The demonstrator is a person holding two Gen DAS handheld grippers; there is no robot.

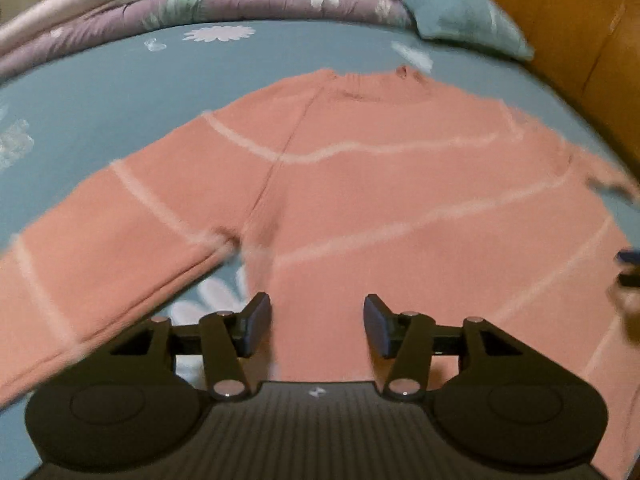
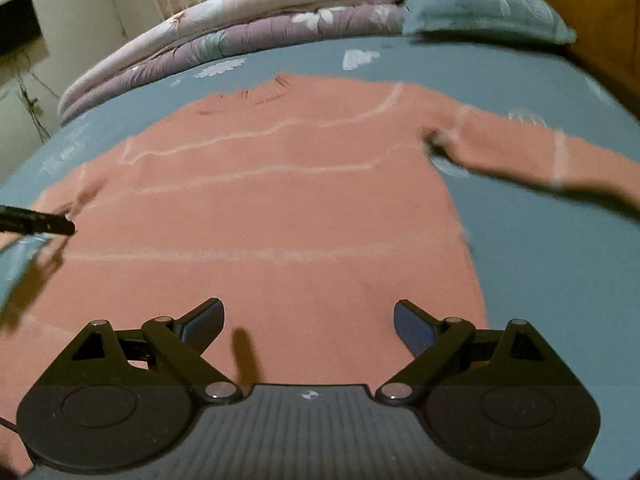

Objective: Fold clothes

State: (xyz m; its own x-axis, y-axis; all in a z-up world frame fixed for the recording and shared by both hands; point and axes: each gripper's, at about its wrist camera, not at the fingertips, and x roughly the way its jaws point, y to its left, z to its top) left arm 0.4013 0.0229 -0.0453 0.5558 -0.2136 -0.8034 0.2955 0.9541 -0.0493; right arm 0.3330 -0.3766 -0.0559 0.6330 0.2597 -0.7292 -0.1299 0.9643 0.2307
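Black two-finger left gripper (image 1: pixel 317 322) fills the bottom of the left wrist view, its blue-padded jaws standing partly apart with nothing between them, hanging over the lower body of the salmon-pink knitted sweater with thin pale stripes (image 1: pixel 360 184). That sweater lies spread flat, collar away from the camera, on the teal bedsheet printed with white flowers (image 1: pixel 100 92). Its one sleeve stretches out to the lower left of this view, a white flower of the sheet showing in the angle between sleeve and body. Beyond the collar lie folded quilts, cream and mauve with a floral print (image 1: pixel 200 4), then a teal pillow (image 1: pixel 460 12), then the orange-brown wooden bed frame (image 1: pixel 580 32) at far right.

From the right wrist view, a dark blurred tip of the other tool enters at the left edge, by the sweater's side. Black right gripper (image 2: pixel 308 322) has its jaws spread wide and empty above the sweater's hem. Sweater (image 2: pixel 260 200) covers the middle of the bed, its other sleeve reaching out to the right across the sheet (image 2: pixel 540 260). Quilts (image 2: pixel 240 24) and pillow (image 2: pixel 480 4) sit along the far side
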